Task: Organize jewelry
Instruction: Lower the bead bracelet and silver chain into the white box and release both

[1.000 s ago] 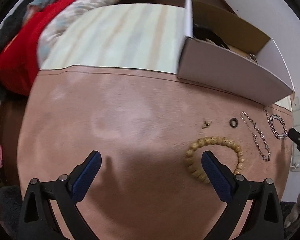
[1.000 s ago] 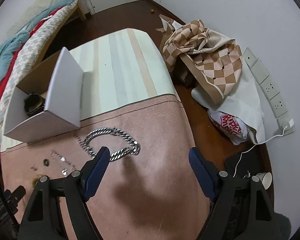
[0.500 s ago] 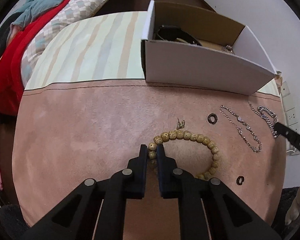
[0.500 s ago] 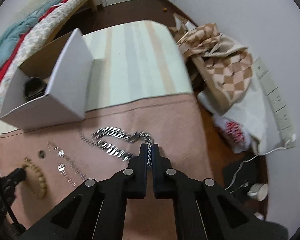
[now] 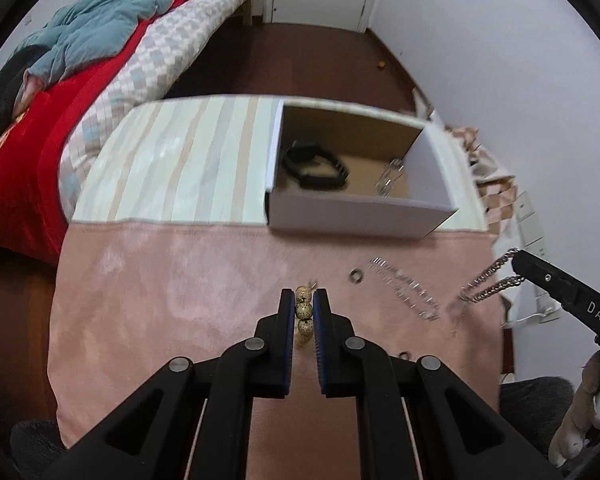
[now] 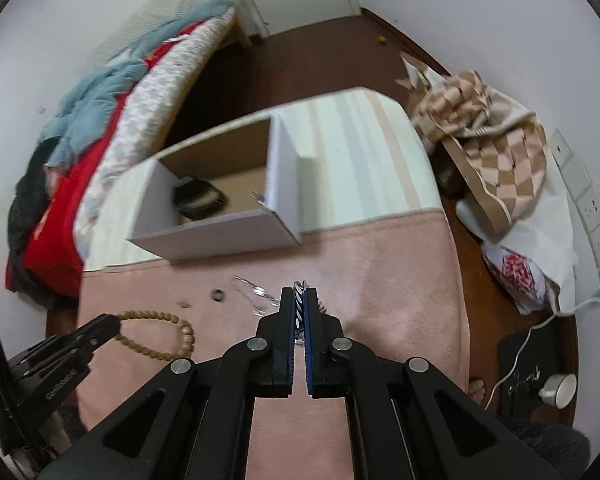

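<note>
Both grippers, wide apart 1 second ago, now clamped: left gripper (image 5: 304, 304) on bead bracelet (image 6: 156, 332), right gripper (image 6: 299, 300) on silver chain (image 5: 488, 284). Both lifted off pink mat (image 5: 160, 300); box (image 5: 360, 216) likely next.

Your left gripper (image 5: 304, 300) points steeply down over the middle of the pink surface (image 5: 160, 300), its jaws clamped on the wooden bead bracelet (image 5: 303, 312). Your right gripper (image 6: 299, 298) tilts down likewise nearer the surface's right edge, jaws pinched shut on the silver chain (image 6: 299, 308). Fingers of your right hand (image 5: 576, 412) show at the lower right of the left view.
</note>
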